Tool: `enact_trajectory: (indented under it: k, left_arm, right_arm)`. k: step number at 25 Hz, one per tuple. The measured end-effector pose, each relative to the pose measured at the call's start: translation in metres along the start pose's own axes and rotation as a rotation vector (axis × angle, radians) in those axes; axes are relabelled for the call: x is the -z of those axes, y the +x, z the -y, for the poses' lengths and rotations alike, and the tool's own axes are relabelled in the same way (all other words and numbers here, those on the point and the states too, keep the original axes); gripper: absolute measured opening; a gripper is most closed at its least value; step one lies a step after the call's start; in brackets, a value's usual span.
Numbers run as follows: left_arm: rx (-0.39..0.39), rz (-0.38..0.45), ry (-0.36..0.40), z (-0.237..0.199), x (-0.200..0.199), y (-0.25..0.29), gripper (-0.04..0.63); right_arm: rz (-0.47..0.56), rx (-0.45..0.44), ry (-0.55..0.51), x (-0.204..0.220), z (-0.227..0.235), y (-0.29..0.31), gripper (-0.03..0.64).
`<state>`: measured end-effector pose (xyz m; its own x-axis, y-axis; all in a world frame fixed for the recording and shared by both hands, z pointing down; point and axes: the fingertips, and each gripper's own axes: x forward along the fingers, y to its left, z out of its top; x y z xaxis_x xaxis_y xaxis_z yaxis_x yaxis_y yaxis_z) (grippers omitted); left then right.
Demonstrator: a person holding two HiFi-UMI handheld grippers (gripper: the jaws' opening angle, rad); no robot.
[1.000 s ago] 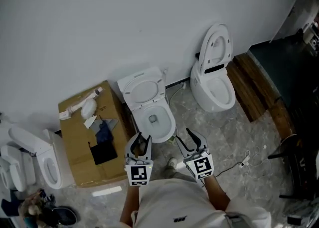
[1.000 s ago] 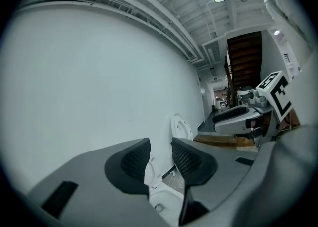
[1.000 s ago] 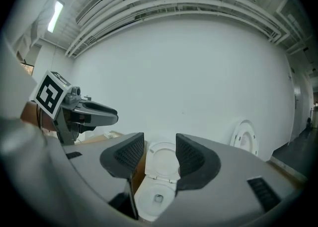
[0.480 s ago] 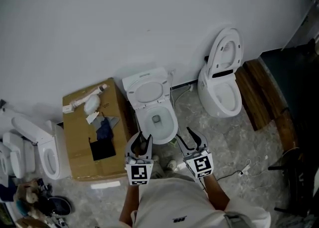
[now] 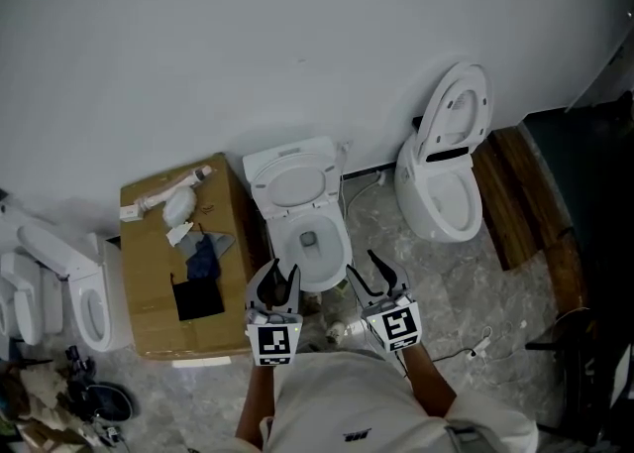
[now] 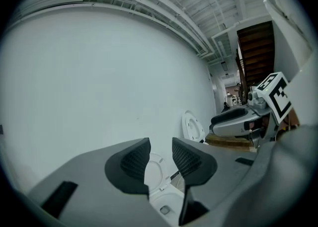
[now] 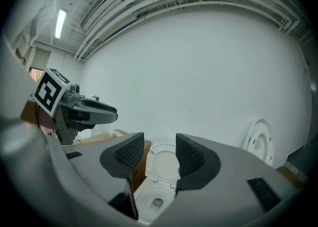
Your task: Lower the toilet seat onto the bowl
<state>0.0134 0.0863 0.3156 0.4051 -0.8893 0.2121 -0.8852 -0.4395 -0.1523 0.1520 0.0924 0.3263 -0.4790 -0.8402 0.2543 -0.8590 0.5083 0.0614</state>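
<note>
As the left hand-held gripper [image 5: 284,269], all but closed and empty, and the right hand-held gripper [image 5: 361,265], half open and empty, have been carried slightly nearer, the toilet seat [image 5: 294,183] is seen raised just ahead of them, behind the bowl [image 5: 315,243], untouched.

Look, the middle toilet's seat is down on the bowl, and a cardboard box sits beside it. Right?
No. The seat is up, tipped back off the bowl, as the head view shows. The cardboard box does sit beside it.
</note>
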Motion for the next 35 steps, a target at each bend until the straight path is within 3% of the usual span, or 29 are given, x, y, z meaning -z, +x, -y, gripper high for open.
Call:
enact_trajectory:
  k: [5, 11, 16, 35]
  left_arm:
    - [-0.011, -0.017, -0.012, -0.016, 0.009, 0.029, 0.153]
    - [-0.015, -0.024, -0.019, -0.039, 0.017, 0.072, 0.153]
    - [-0.009, -0.034, -0.031, -0.06, 0.024, 0.108, 0.153]
    - [0.081, -0.085, -0.059, -0.128, 0.065, 0.212, 0.155]
  right_arm:
    - [-0.069, -0.026, -0.025, 0.004, 0.013, 0.028, 0.204]
    - [-0.029, -0.02, -0.019, 0.002, 0.033, 0.075, 0.204]
    - [-0.062, -0.023, -0.008, -0.003, 0.044, 0.113, 0.204]
    - [-0.155, -0.012, -0.035, 0.011, 0.069, 0.242, 0.204]
